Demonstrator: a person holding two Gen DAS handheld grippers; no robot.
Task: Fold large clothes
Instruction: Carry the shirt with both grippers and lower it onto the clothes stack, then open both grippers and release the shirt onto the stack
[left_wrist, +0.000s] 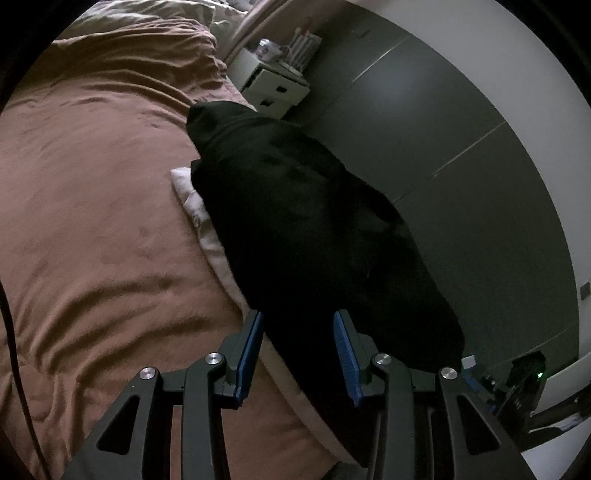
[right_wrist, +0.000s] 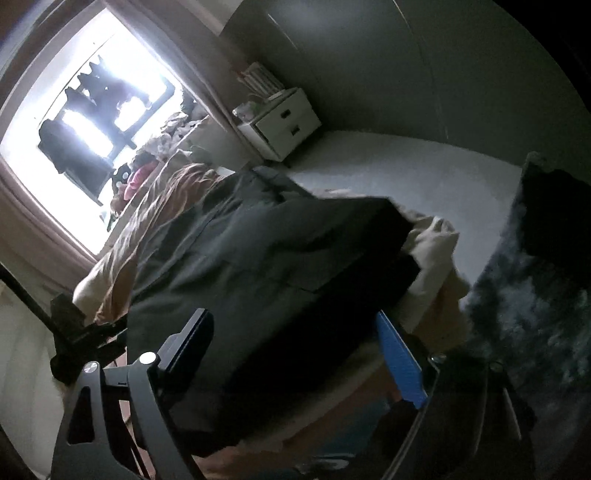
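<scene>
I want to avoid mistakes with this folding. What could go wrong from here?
1. The dark garment lies along the bed's edge, above the floor, so it may slide off.
2. The left gripper has open jaws holding nothing; closing now might also pinch the brown blanket.
3. The room is dim, so garment edges are hard to see.

A large black garment (left_wrist: 314, 236) lies lengthwise along the bed's edge, folded into a long, narrow shape. In the right wrist view it (right_wrist: 258, 280) looks dark grey, layered with flat overlapping folds.
</scene>
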